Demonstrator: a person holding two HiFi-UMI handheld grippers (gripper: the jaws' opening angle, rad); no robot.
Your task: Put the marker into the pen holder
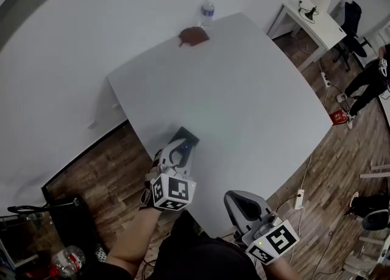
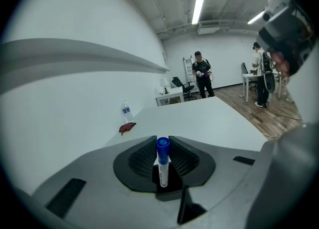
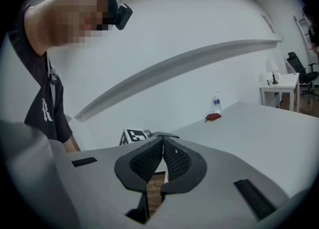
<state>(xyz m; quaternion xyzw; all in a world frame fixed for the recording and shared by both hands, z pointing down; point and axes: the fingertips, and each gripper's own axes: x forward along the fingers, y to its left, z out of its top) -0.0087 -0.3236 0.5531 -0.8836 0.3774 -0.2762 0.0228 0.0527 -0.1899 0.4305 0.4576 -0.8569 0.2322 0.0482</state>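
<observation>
The marker (image 2: 162, 167) has a white barrel with dark print and a blue cap. It stands upright, cap up, with its lower end set in the pen holder (image 2: 169, 190), a small black square box near the white worktop's (image 1: 244, 102) near left corner. The left gripper's (image 2: 163, 149) fingers (image 2: 142, 159) close on the marker's upper part.
</observation>
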